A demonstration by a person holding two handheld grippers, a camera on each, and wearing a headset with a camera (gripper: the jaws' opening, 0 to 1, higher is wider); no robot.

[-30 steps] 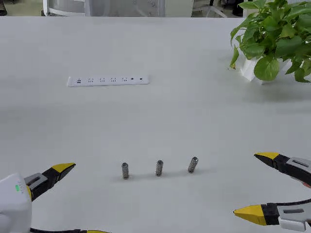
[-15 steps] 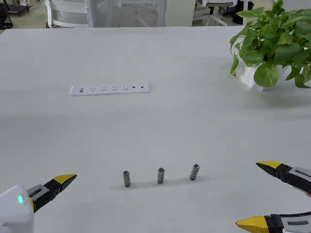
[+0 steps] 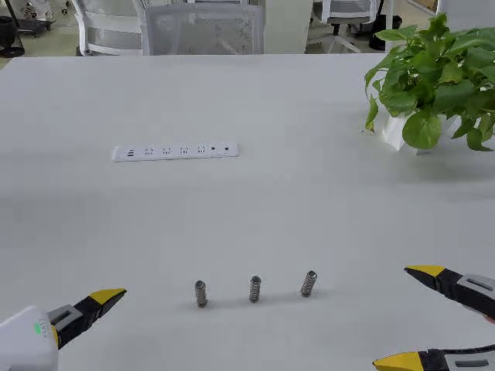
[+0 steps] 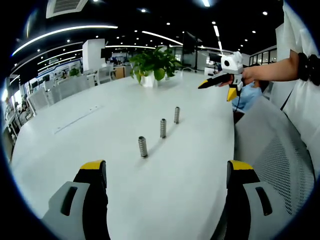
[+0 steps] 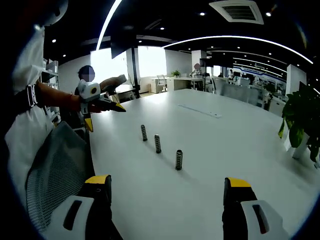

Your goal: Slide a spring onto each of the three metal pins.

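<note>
All three pins seem to carry a spring already, so I judge this step is a check. I'd hold the left gripper and the right gripper, both empty with fingers apart, clear of the row and nudge nothing. The springs stand in a short row near the bench's near edge: grey steel coils, upright, the right spring leaning slightly.

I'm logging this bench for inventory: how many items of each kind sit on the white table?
Spring-covered pins: 3
Power strip: 1
Potted plant: 1
Total: 5
</note>
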